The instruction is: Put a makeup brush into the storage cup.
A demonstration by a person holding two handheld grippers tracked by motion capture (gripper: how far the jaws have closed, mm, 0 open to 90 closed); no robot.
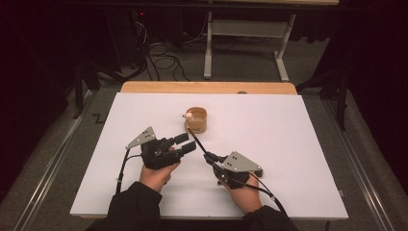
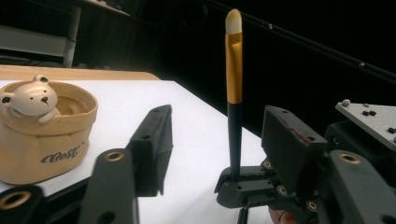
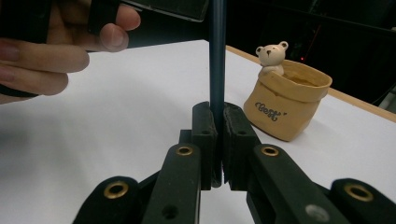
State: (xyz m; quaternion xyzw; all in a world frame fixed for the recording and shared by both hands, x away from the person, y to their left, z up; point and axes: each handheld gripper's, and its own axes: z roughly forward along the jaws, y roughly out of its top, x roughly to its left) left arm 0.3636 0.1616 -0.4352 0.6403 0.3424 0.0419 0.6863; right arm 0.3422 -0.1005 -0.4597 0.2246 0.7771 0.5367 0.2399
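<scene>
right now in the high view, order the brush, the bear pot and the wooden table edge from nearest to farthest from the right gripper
1. brush: clamped in the right gripper, slanting up-left.
2. bear pot: mid-sheet, beyond the brush tip.
3. wooden table edge: along the far side, past the pot.

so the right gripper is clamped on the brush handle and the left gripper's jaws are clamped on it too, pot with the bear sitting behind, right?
Not quite. The right gripper is clamped on the brush handle, but the left gripper is not: in the left gripper view its jaws stand apart on either side of the brush without pressing it. The bear pot does sit behind.
</scene>
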